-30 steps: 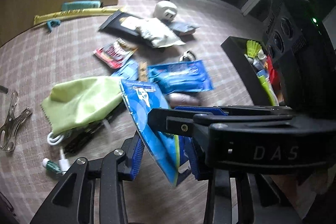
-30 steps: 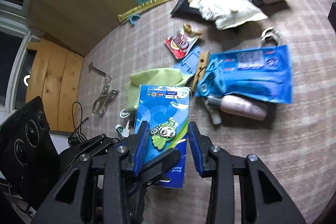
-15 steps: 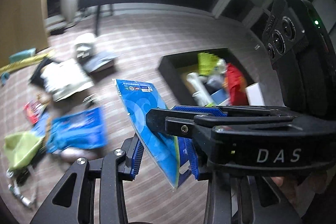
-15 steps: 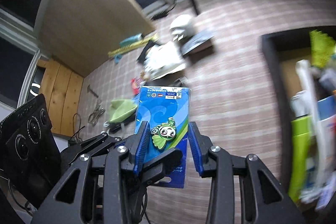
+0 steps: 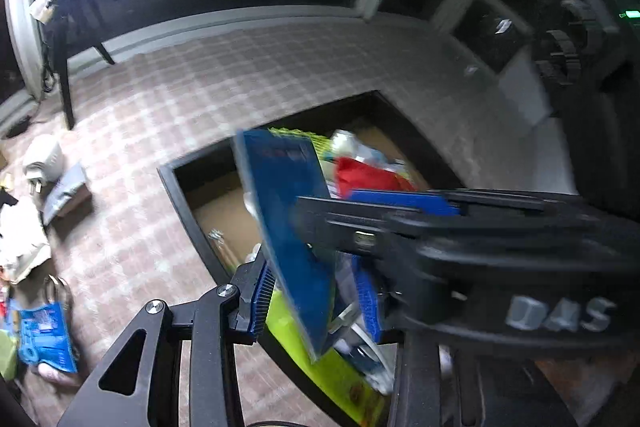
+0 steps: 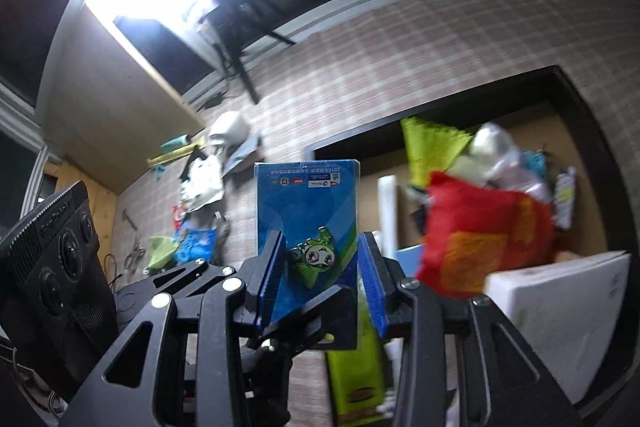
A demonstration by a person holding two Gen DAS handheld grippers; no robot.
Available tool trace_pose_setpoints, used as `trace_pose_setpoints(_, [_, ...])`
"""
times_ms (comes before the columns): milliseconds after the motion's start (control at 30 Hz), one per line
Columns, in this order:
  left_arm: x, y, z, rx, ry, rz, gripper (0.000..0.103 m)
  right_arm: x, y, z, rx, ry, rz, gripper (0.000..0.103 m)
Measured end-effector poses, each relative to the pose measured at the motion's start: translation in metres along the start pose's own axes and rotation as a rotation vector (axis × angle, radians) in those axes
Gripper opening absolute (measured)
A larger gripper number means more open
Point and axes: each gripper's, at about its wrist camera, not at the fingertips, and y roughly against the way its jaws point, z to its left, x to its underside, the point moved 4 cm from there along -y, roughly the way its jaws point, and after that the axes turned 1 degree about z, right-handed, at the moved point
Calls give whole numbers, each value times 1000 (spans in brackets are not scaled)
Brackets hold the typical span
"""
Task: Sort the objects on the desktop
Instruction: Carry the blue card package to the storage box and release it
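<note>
A blue card pack with a green cartoon figure (image 6: 308, 227) stands upright between both grippers. My right gripper (image 6: 322, 279) has its blue pads at the pack's two side edges. My left gripper (image 5: 316, 295) holds the same pack (image 5: 288, 223) edge-on across its faces. The pack hangs over the near left part of a black storage box (image 5: 176, 183), which also shows in the right wrist view (image 6: 440, 107). The box holds a red pouch (image 6: 480, 239), a yellow-green bag (image 6: 430, 143), a white box (image 6: 560, 311) and other items.
On the checked cloth to the left lie a white plug adapter (image 5: 42, 159), a grey packet (image 5: 66, 191), a white bag (image 5: 16, 247) and a blue packet (image 5: 40, 337). A dark table leg (image 5: 66, 83) stands at the back. A wooden board (image 6: 100, 99) stands behind.
Both grippers have carried the blue pack from above the clutter on the left to over the black box on the right. The box now fills much of both views.
</note>
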Motion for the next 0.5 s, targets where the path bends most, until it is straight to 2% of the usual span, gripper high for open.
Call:
trace_pose_setpoints(67, [-4,-7,2,-28,16,17,50,-6,7,-9,30,-7,-20,39])
trace_pose_setpoints(233, [-4,-5,9,-52,18,13,50,-17,21,-19,67,-1,-72,45])
trace_pose_setpoints(500, [7,19,36,-89,45,-9,50,-12,14,-4,70,39,-67,49])
